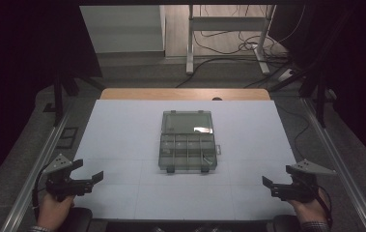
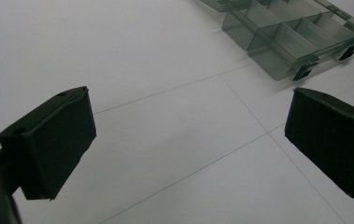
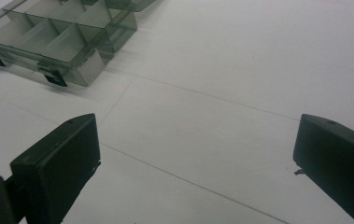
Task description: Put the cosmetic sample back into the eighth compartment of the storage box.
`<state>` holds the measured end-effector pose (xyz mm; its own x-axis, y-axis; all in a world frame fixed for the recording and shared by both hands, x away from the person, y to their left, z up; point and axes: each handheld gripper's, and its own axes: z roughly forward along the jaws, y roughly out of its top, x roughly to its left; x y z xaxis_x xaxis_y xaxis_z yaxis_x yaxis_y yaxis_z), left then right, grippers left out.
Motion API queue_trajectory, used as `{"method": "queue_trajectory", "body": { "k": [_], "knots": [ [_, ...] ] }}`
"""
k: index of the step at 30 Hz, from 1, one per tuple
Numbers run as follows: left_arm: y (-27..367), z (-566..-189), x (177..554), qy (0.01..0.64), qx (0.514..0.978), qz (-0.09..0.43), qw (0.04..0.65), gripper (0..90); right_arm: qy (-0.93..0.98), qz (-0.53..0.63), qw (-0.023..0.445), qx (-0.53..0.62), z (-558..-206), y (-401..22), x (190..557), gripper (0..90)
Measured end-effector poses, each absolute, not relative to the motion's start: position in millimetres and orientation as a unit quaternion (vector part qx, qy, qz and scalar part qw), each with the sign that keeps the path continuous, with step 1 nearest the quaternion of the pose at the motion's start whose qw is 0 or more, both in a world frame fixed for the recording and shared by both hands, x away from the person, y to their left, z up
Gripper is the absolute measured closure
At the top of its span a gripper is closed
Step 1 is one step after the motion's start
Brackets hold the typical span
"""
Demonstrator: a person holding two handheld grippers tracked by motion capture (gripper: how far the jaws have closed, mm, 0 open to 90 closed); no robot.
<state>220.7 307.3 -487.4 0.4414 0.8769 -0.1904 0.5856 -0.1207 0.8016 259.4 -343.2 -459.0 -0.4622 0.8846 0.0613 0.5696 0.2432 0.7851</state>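
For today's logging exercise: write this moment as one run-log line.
left gripper: open, empty | right gripper: open, empty | compartment box: lid open, mid-table, untouched

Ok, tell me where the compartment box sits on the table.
In the high view the open compartment box lies mid-table on the white mat, between and beyond the left claw and the right claw.

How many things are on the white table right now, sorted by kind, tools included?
Clear compartment box, lid open: 1
Black latches on its near edge: 2
Handheld tools, both with jaws apart: 2, the left tool and the right tool
Total: 5
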Motion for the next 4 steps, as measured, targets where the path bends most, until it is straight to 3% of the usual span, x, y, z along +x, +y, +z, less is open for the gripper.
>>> {"method": "queue_trajectory", "body": {
  "k": [4],
  "knots": [
    [306.3, -487.0, 221.5, 0.501, 0.73, 0.168, 0.433, 2.4, 0.76, 0.389, 0.208, 0.478, -459.0, -345.4, 257.9, 0.6]
  ]
}}
